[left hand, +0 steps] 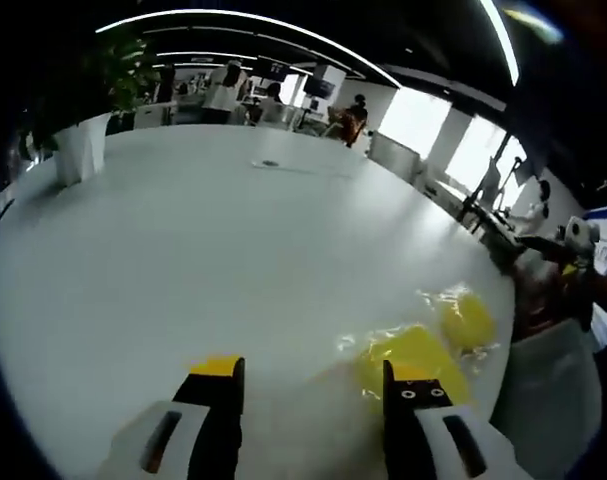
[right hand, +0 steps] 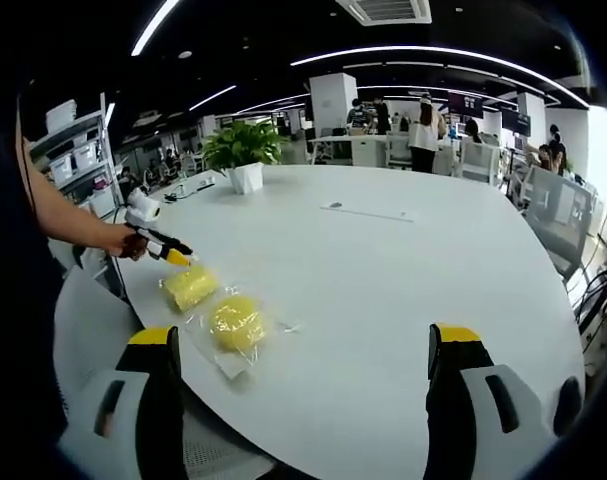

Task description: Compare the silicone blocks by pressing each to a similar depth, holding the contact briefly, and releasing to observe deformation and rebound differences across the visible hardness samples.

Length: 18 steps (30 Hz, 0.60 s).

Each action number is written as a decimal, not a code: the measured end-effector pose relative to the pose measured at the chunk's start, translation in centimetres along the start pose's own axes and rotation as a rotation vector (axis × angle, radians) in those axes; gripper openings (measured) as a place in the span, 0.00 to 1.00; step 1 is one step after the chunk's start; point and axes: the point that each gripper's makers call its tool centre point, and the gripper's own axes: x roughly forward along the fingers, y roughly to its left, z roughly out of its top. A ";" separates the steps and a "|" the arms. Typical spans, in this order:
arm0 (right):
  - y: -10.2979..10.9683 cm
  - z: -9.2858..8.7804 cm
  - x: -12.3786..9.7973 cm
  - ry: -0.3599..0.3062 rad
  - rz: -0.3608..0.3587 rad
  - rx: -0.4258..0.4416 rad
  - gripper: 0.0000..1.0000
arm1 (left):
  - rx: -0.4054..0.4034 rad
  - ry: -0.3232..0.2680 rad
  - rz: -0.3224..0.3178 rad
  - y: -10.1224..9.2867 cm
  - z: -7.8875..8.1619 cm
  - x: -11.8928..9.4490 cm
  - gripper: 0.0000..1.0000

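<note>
With both grippers' fingers open and empty, bring the left gripper (right hand: 179,259) squarely down onto the nearest yellow block (right hand: 189,286) on the desk (right hand: 383,290), pressing gently.

Two bagged silicone blocks side by side on counter (right hand: 383,280), near its edge: one block (right hand: 189,286) touching or just beside other block (right hand: 237,323). Left hand-held gripper (right hand: 175,256) at first block's far side. Potted plant (right hand: 243,150) at counter's far edge. Chairs (right hand: 553,215) beyond counter's right side.
</note>
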 end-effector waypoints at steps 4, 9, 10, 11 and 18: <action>-0.3 0.0 0.1 0.004 -0.002 -0.005 0.96 | 0.030 -0.052 0.009 0.3 0.9 -1.4 0.84; -0.4 -0.2 0.5 0.008 -0.001 -0.012 0.96 | 0.052 -0.079 0.008 0.2 1.2 -3.5 0.89; -0.4 -0.2 0.5 0.008 0.001 -0.013 0.96 | 0.051 -0.097 0.007 0.0 1.4 -4.1 0.91; -0.3 -0.3 0.6 0.007 0.002 -0.014 0.96 | 0.051 -0.103 0.007 0.0 1.3 -4.5 0.94; 0.3 -1.5 1.3 0.032 0.024 -0.024 0.96 | 0.081 -0.137 0.023 0.2 0.8 -7.2 1.00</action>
